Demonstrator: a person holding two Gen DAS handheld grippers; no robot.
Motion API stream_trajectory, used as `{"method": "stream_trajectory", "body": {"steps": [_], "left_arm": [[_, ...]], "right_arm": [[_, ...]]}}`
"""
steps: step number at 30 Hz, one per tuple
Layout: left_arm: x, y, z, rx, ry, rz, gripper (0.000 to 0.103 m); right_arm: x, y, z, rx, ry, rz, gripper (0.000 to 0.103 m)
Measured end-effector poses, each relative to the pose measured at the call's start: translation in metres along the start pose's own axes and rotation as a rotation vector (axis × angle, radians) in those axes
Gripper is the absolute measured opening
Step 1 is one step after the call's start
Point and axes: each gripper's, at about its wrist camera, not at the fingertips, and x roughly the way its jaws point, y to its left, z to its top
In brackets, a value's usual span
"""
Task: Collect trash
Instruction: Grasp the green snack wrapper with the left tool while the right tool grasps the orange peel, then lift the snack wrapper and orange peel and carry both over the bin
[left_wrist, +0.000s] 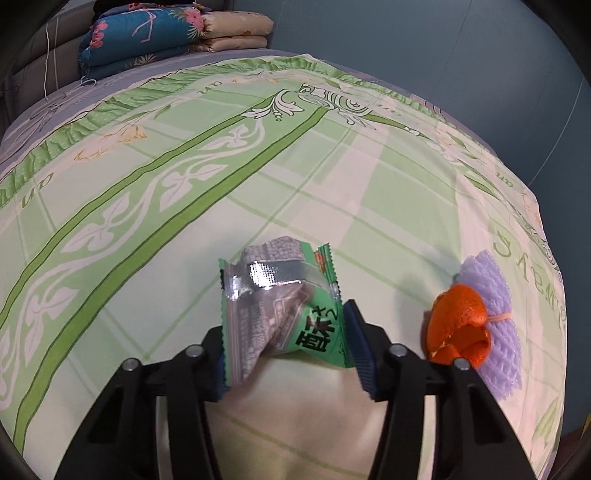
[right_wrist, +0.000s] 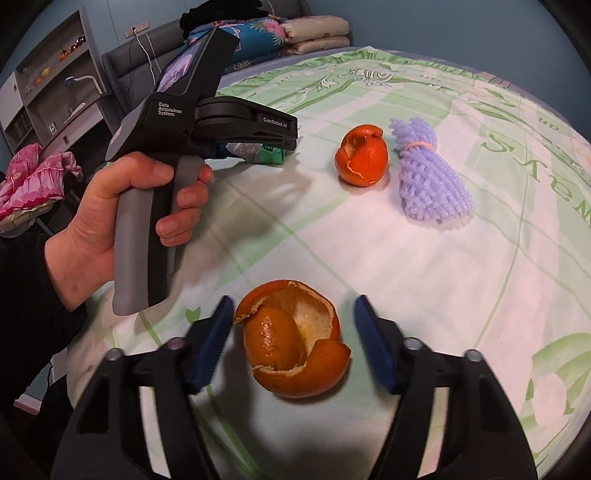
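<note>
Peel (right_wrist: 295, 343) sits between the pads of your right gripper (right_wrist: 293, 341): the left pad is at its torn rim, the right pad stands clear, so nothing is grasped there. Your left gripper (left_wrist: 284, 343) has the green snack wrapper (left_wrist: 280, 306) between its blue pads, both pressing its edges, so it is clenched on the crumpled packet just over the green bedsheet (left_wrist: 332, 177). Farther out on the sheet lie a second orange peel (right_wrist: 362, 155) and, just beside it, a lilac foam fruit net (right_wrist: 428, 173). Folded quilts (left_wrist: 173, 29) are stacked at the far end.
</note>
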Motion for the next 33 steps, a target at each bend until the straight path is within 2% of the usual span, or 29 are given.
{"method": "stream_trajectory", "body": {"steps": [4, 6, 9, 14, 21, 24, 28, 33], "left_arm": [[-0.005, 0.003, 0.0, -0.018, -0.009, -0.015, 0.037], [-0.009, 0.003, 0.0, -0.018, -0.012, -0.021, 0.036], [-0.016, 0.005, 0.0, -0.015, -0.02, -0.022, 0.035], [-0.041, 0.008, -0.003, -0.035, -0.047, -0.048, 0.034], [-0.091, 0.006, -0.024, -0.048, -0.077, -0.071, 0.034], [-0.118, -0.005, -0.036, -0.012, -0.1, -0.063, 0.034], [-0.167, -0.03, -0.058, 0.074, -0.167, -0.052, 0.034], [-0.213, -0.056, -0.08, 0.125, -0.215, -0.089, 0.034]], "right_arm": [[0.004, -0.004, 0.001, 0.019, 0.016, 0.005, 0.043], [0.004, -0.004, 0.002, 0.028, 0.015, 0.001, 0.036], [0.001, -0.003, 0.003, 0.03, 0.011, -0.004, 0.034], [-0.007, -0.006, 0.005, 0.046, 0.005, 0.002, 0.032], [-0.047, -0.007, 0.01, 0.078, -0.052, 0.046, 0.032], [-0.068, -0.003, 0.01, 0.074, -0.068, 0.068, 0.032], [-0.101, -0.003, 0.002, 0.071, -0.079, 0.105, 0.032], [-0.14, -0.012, -0.014, 0.108, -0.106, 0.096, 0.032]]}}
